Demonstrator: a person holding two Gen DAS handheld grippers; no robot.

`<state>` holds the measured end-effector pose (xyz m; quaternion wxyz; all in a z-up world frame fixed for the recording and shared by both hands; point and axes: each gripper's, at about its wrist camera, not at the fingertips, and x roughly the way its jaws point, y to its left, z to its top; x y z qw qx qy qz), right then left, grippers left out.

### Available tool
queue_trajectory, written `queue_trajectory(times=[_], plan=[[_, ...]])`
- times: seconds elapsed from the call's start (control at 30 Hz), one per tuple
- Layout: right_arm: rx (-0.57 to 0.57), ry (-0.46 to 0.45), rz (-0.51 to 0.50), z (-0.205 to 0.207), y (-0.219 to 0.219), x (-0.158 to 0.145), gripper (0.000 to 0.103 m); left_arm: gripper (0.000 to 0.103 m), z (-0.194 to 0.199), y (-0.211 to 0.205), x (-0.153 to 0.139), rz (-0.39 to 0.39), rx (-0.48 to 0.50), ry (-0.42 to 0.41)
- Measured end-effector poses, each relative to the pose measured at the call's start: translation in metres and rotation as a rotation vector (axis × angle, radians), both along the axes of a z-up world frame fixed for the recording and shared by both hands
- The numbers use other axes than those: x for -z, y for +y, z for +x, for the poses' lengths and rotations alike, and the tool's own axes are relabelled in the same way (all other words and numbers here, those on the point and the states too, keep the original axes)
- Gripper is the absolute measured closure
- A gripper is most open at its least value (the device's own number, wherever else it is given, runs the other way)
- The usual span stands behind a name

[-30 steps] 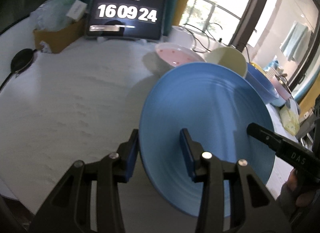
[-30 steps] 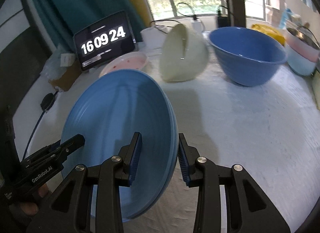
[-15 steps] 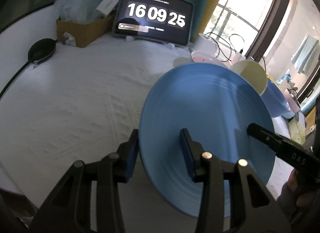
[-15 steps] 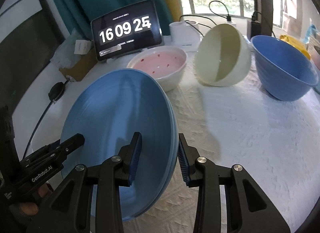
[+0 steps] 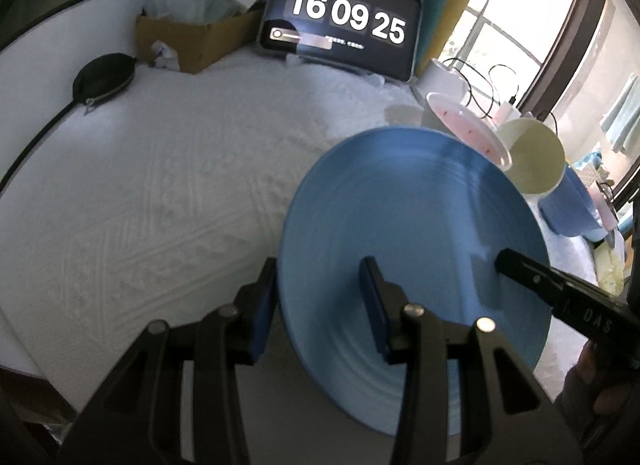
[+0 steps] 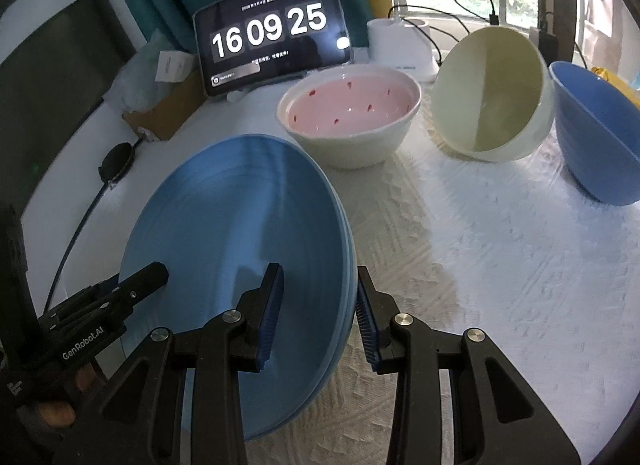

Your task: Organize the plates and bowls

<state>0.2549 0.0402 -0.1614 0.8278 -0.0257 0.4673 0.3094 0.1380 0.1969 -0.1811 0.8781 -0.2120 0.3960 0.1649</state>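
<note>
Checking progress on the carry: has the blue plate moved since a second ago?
Yes. Gripped by both the left gripper and right gripper, the blue plate has come nearer the pink bowl and clock tablet.

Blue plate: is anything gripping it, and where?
Both grippers hold the blue plate by its rim: left gripper on one edge, right gripper on the opposite edge.

Glazed blue plate (image 6: pixel 240 233), faintly ridged, is held between matt black plastic gripper (image 6: pixel 318 313) fingers with ribbed blue pads (image 6: pixel 272 311). Ahead of it, a glossy pink-lined bowl (image 6: pixel 352 117). Beneath: white embossed cloth (image 6: pixel 500 249), rough-textured.
</note>
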Motion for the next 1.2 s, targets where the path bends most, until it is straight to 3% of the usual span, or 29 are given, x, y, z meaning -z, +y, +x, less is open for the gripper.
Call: queue_trajectory(times=[0.27, 0.63, 0.93, 1.2], plan=[[0.014, 0.054, 0.006, 0.007, -0.001, 0.013, 0.065, 0.061, 0.006, -0.007, 0.000, 0.074, 0.013, 0.016], [0.007, 0.031, -0.008, 0.004, -0.001, 0.012, 0.063, 0.060, 0.005, -0.011, -0.003, 0.121, -0.001, 0.020], [0.046, -0.002, -0.002, 0.001, -0.021, -0.003, 0.063, 0.058, -0.005, -0.018, -0.031, 0.172, -0.050, -0.070], [0.083, -0.039, 0.024, -0.003, -0.047, -0.017, 0.063, 0.057, 0.000, -0.042, -0.047, 0.185, -0.011, -0.107]])
